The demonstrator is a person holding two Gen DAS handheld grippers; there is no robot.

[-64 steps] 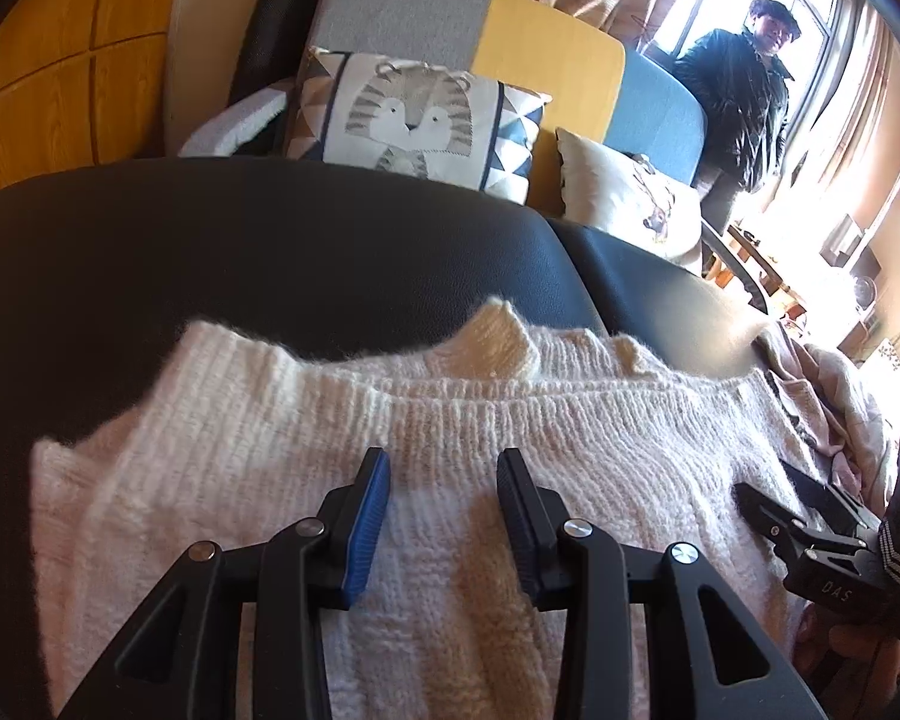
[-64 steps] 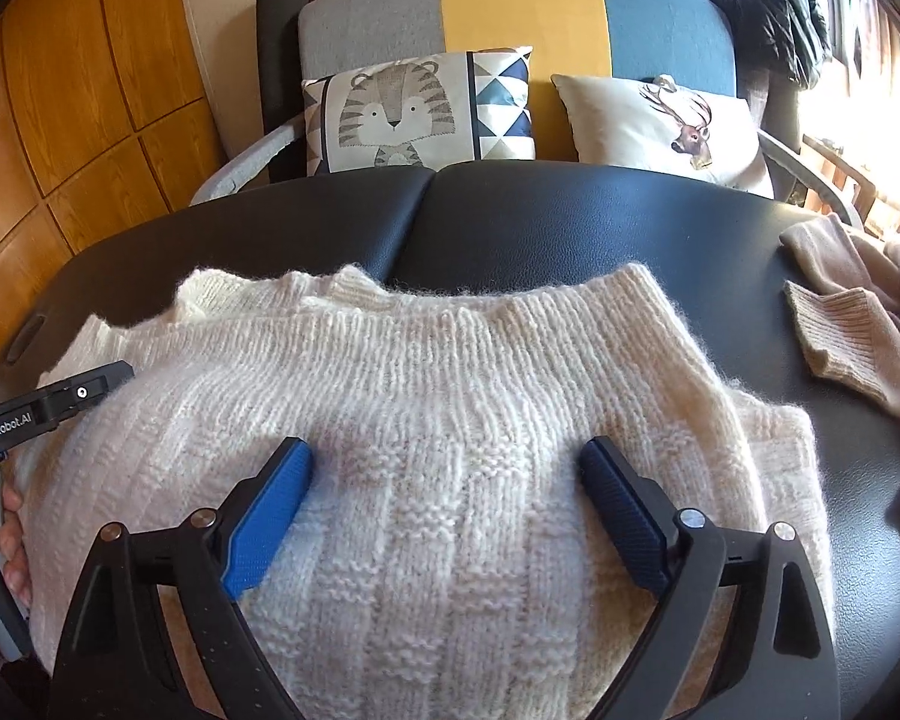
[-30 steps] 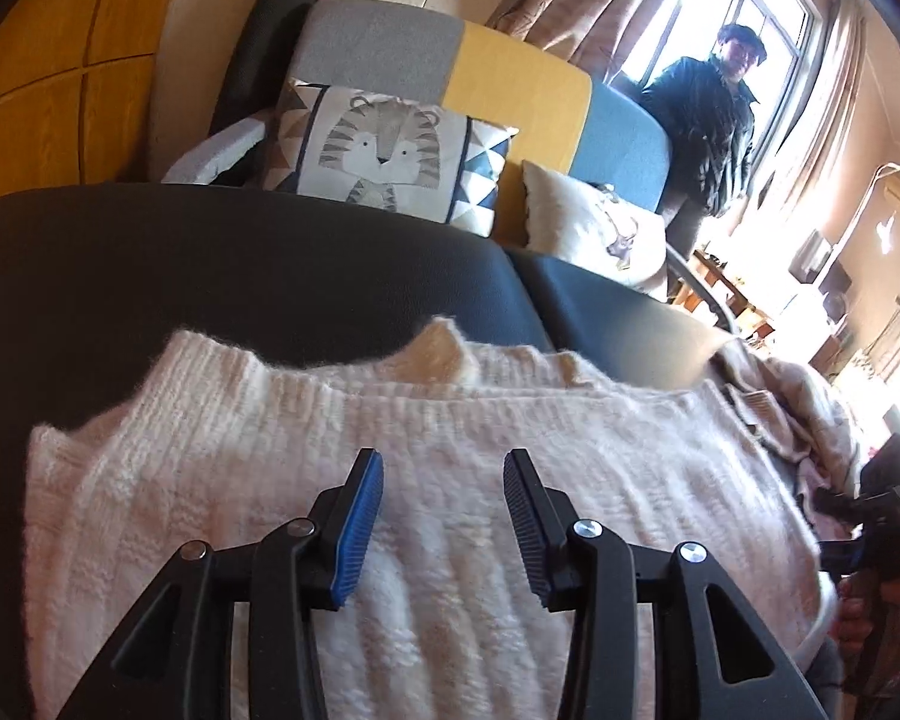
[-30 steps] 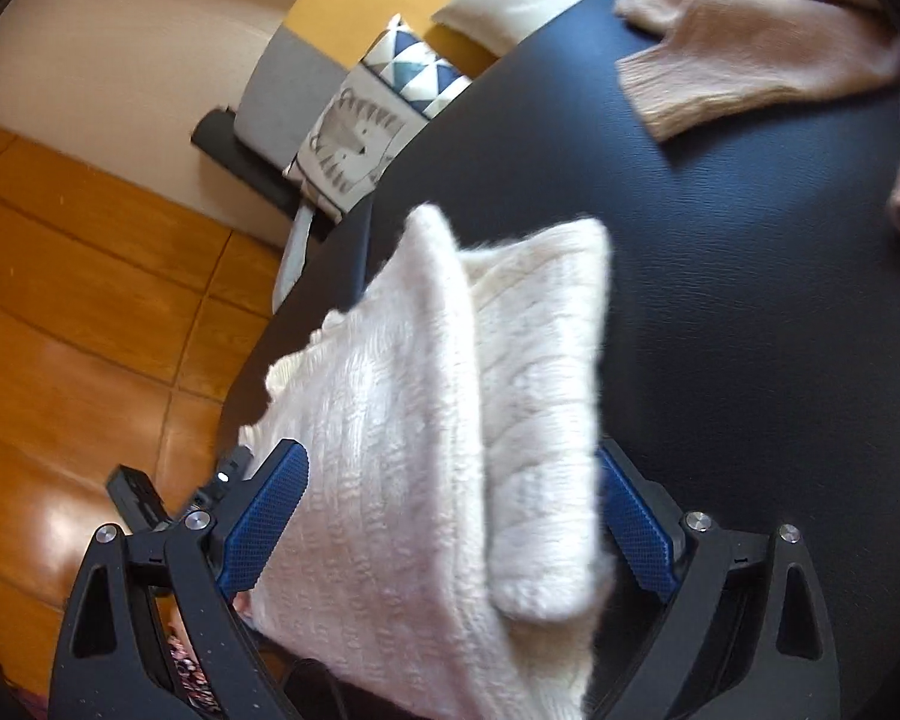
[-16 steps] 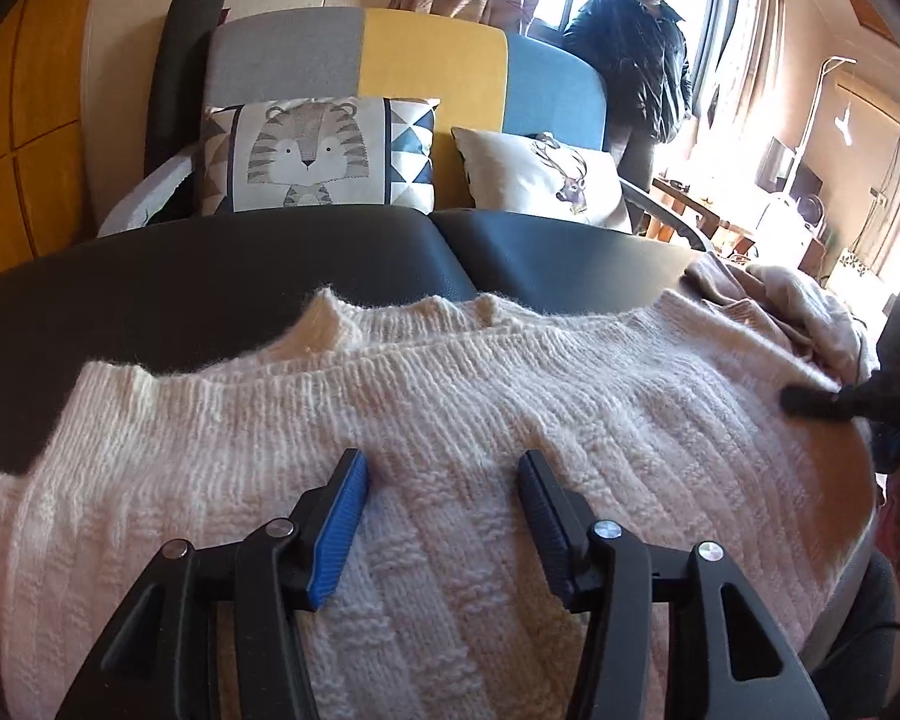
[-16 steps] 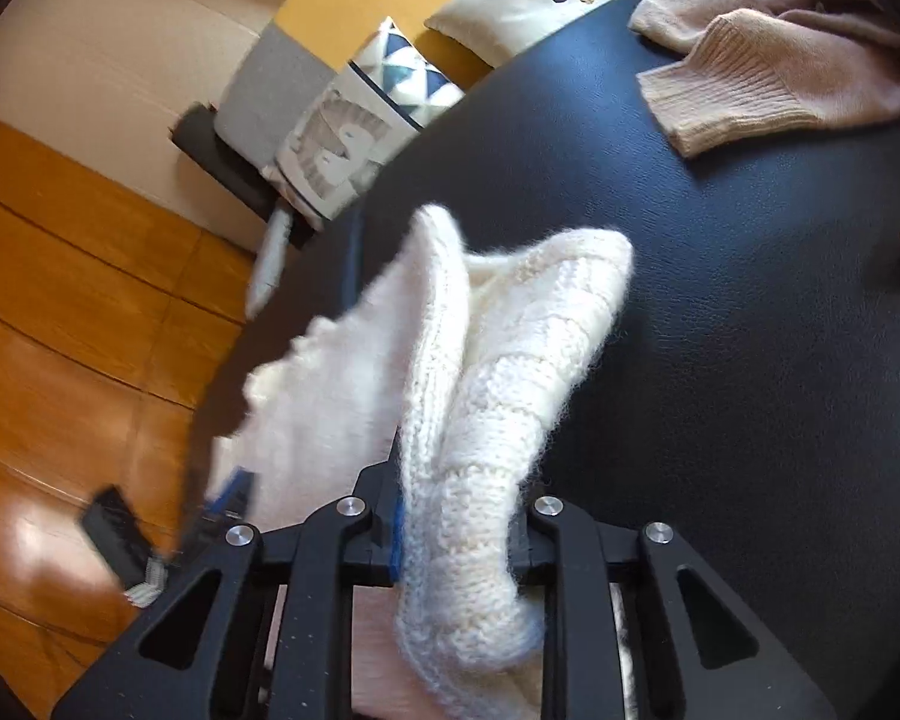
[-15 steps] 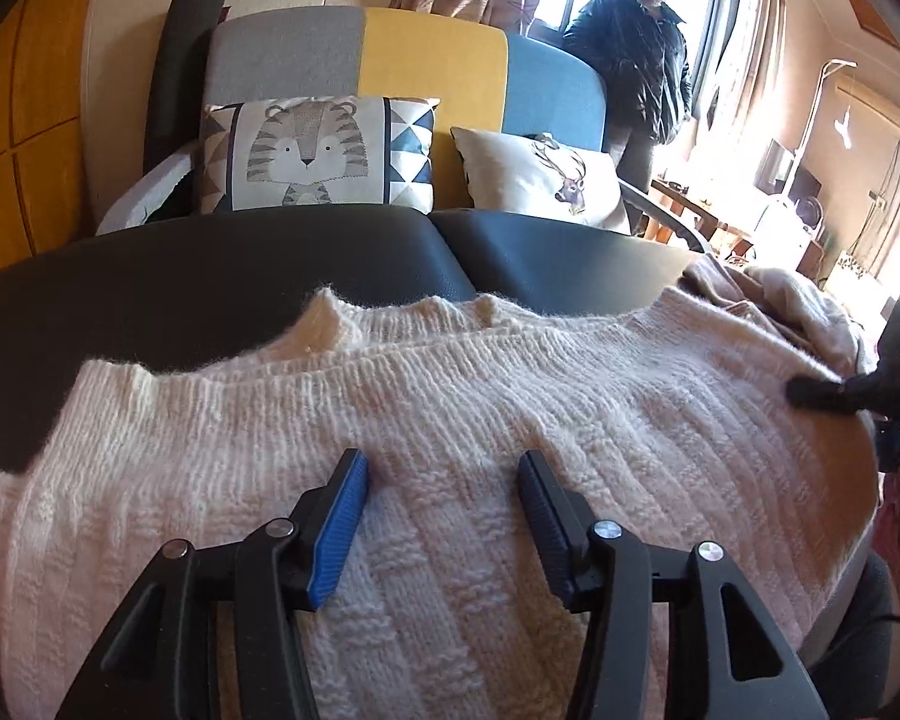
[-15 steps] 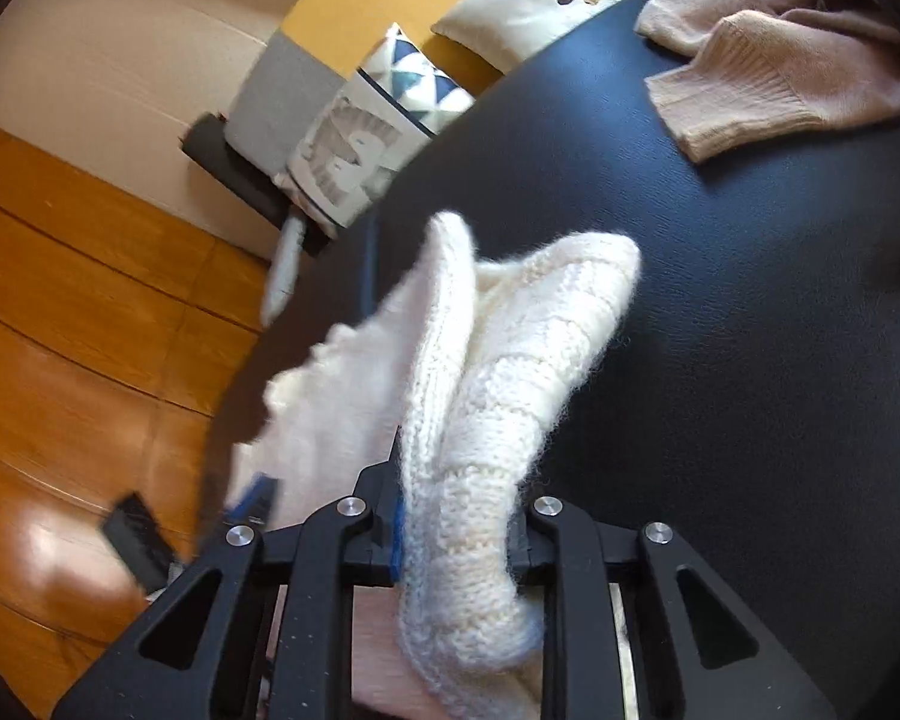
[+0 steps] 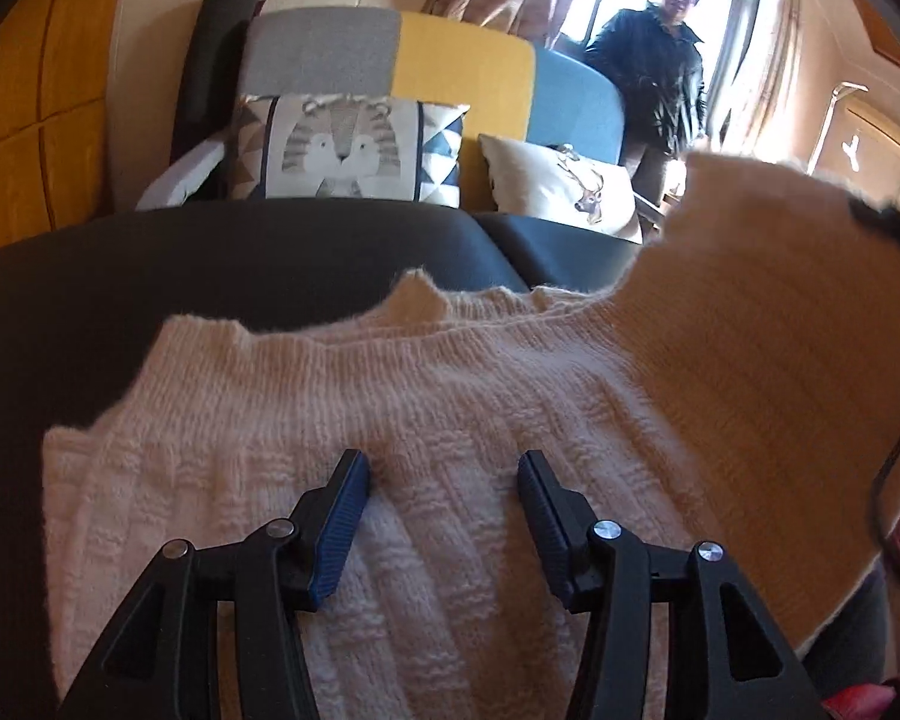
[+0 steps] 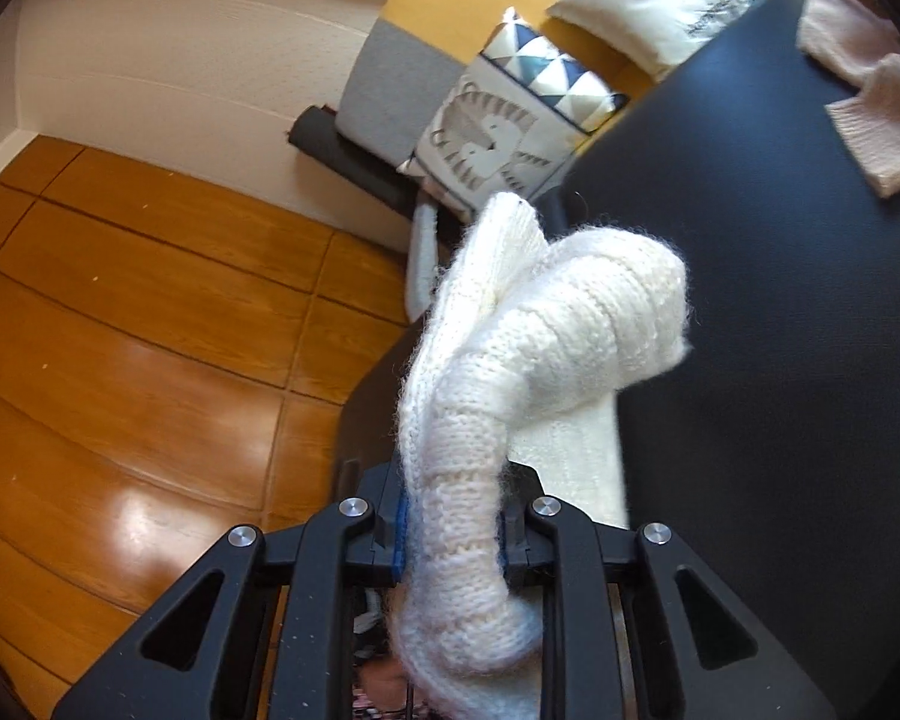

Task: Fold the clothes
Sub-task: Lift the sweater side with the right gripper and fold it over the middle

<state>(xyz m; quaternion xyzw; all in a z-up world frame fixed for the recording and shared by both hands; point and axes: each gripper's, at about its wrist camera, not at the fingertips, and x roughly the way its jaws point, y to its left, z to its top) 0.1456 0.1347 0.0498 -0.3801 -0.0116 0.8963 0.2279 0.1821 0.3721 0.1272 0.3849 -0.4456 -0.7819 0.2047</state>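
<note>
The right gripper (image 10: 450, 531) pinches the fluffy cream knitted sweater (image 9: 426, 420), lifting its right side for folding; the left gripper (image 9: 444, 498), spread, steadies it.

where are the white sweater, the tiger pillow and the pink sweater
white sweater (image 9: 450, 396), left wrist view, on the flat knit ahead of the jaws
tiger pillow (image 9: 342, 147), left wrist view, on the tiger print
pink sweater (image 10: 876, 120), right wrist view, on its ribbed cuff
</note>
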